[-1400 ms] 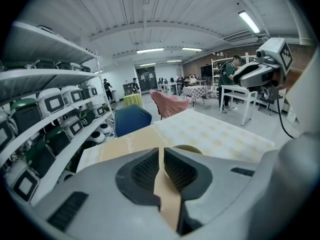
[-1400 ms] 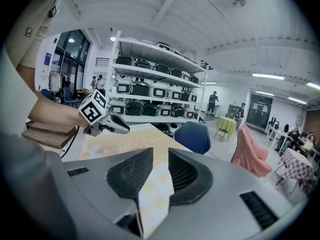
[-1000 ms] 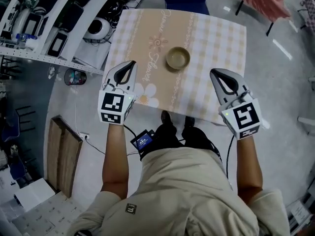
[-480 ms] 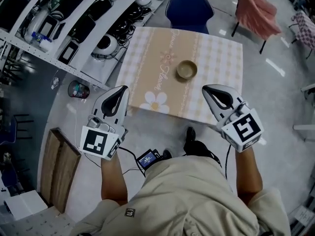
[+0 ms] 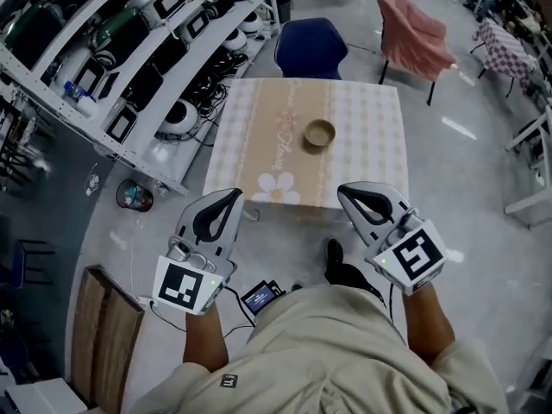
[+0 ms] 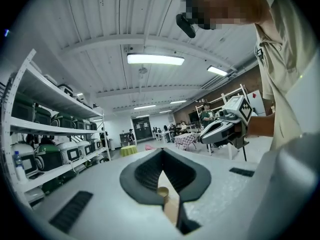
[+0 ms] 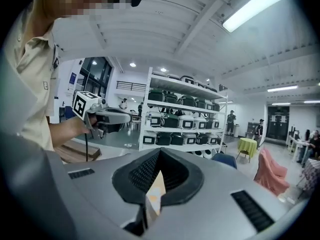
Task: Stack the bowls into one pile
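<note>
A single olive-tan bowl pile (image 5: 319,133) stands near the middle of the table (image 5: 371,153), which has a beige checked cloth. Both grippers hover over the floor short of the table's near edge, well apart from the bowl. My left gripper (image 5: 233,196) is shut and holds nothing. My right gripper (image 5: 344,191) is likewise shut and empty. In the left gripper view the shut jaws leave a thin slit through which the bowl (image 6: 163,190) shows small. The right gripper view shows only a sliver of the cloth (image 7: 156,194) between its jaws.
Shelves with white machines (image 5: 155,67) run along the left of the table. A blue chair (image 5: 310,46) stands at the table's far end, with a pink-draped chair (image 5: 414,37) beside it. A wooden pallet (image 5: 103,335) lies on the floor at left.
Both grippers have drawn back from the table's near edge toward the person, and the table with the bowl now sits farther away. Both grippers stay shut.
</note>
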